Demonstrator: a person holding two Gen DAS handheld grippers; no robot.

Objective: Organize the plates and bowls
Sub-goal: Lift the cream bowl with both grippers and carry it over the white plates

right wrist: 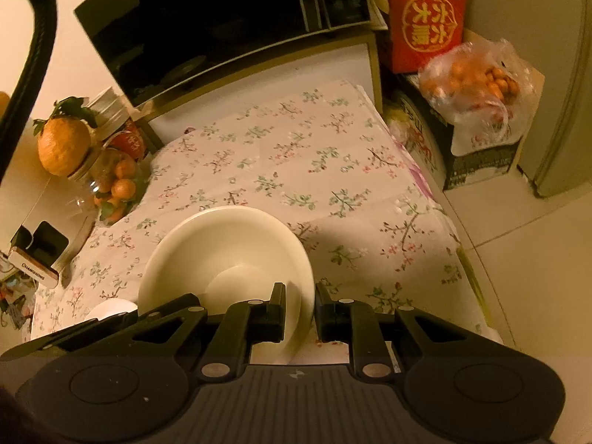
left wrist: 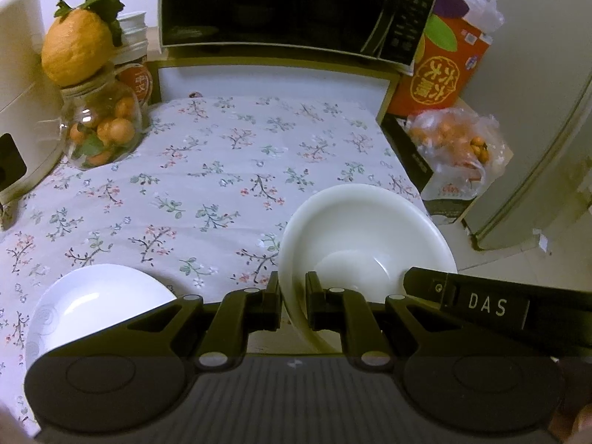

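Note:
A white bowl hangs tilted above the floral tablecloth, held from two sides. My left gripper is shut on the bowl's left rim, one finger inside and one outside. In the right wrist view my right gripper is shut on the right rim of the same bowl. The right tool's black body reaches over the bowl's near right edge. A white plate lies flat on the cloth at the lower left, partly hidden by my left gripper.
A black microwave stands at the back. A glass jar of small oranges with a large citrus fruit on it sits at the left by a white appliance. A red box and a bag of oranges crowd the right.

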